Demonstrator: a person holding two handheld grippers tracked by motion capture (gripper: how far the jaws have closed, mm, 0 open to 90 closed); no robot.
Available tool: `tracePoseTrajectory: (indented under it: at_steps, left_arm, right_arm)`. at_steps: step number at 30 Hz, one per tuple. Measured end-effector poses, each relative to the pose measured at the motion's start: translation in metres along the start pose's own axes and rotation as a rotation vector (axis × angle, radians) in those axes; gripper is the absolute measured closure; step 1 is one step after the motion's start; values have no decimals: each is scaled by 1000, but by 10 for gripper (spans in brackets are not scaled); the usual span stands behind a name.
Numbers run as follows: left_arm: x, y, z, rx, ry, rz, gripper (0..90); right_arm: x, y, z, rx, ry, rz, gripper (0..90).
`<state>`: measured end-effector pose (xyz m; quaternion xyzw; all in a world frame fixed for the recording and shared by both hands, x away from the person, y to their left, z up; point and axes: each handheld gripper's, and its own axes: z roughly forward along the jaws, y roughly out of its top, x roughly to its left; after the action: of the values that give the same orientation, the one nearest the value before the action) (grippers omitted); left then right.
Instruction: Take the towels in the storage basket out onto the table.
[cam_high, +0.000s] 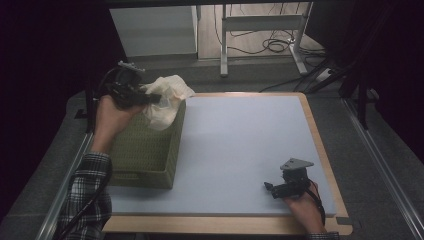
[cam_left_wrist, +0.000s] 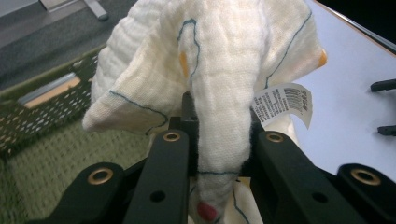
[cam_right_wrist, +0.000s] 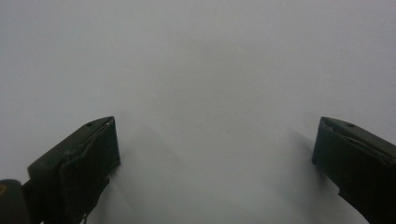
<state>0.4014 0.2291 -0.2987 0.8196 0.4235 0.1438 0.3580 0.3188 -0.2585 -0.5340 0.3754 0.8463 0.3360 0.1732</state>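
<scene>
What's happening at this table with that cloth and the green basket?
A person is working with a handheld gripper in each hand. The left gripper is clamped on a cream cloth with blue stitching and a care tag, holding it up over the far corner of the green woven basket. The right gripper rests low over the pale blue mat with its jaws wide apart and nothing between them.
</scene>
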Motion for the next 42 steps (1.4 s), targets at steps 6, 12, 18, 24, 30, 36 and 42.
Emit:
tracePoseTrajectory:
  at_steps: [6, 12, 18, 24, 30, 36, 42]
  left_arm:
    - [-18, 12, 16, 9, -29, 42, 799]
    - [-37, 21, 39, 26, -61, 84, 799]
    - [-59, 27, 65, 40, -102, 125, 798]
    - [-81, 32, 92, 48, -140, 157, 797]
    - [-103, 31, 124, 69, -175, 185, 796]
    - [-121, 25, 157, 102, -198, 219, 793]
    - [-134, 14, 188, 125, -200, 231, 793]
  right_arm:
    - [0, 0, 0, 1, 2, -1, 7]
    - [0, 0, 0, 3, 3, 1, 8]
    - [0, 0, 0, 1, 2, 0, 8]
    - [0, 0, 0, 1, 2, -1, 8]
    - [0, 0, 0, 1, 2, -1, 8]
    - [0, 0, 0, 1, 1, -4, 8]
    - [0, 0, 0, 1, 1, -3, 8]
